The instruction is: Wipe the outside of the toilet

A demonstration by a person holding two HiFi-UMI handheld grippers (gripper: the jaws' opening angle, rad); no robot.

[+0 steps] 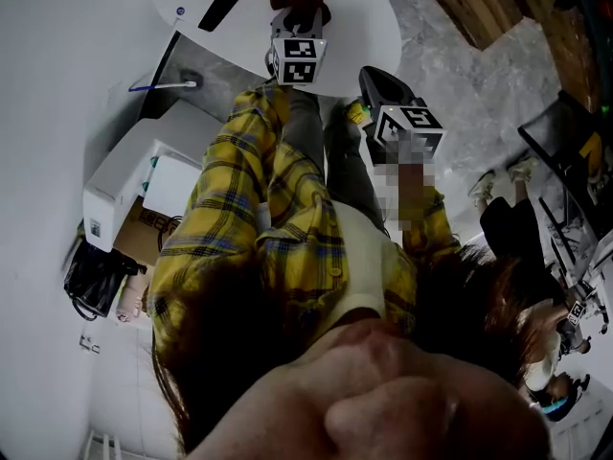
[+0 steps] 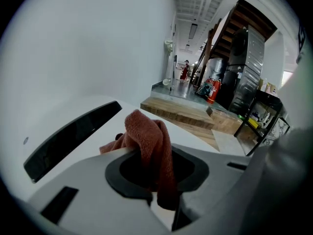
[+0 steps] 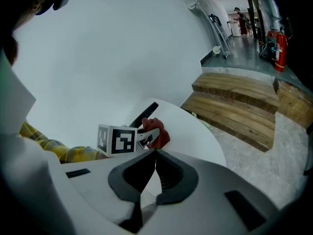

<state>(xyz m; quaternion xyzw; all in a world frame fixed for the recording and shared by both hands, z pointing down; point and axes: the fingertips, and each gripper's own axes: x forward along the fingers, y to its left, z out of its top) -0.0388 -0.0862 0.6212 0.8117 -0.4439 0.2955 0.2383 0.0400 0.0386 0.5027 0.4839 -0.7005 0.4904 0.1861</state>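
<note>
Left claw [image 2: 157, 177]: clamped on a thick fold of the cloth, which bunches up above the jaws.
Right claw [image 3: 154, 155]: jaws pressed together with nothing between them, held near the left one.
Cloth [image 2: 149, 138]: rust-red terry, probably soft, light and floppy. A deep pinch on a doubled fold should keep it from slipping out.
Toilet [image 2: 73, 106]: white and smooth, just under the cloth, crossed by a black strip [image 2: 68, 136]. It looks hard and slick. Whether the cloth touches it is unclear.
Wooden steps [image 2: 181, 112]: beyond the toilet.
</note>
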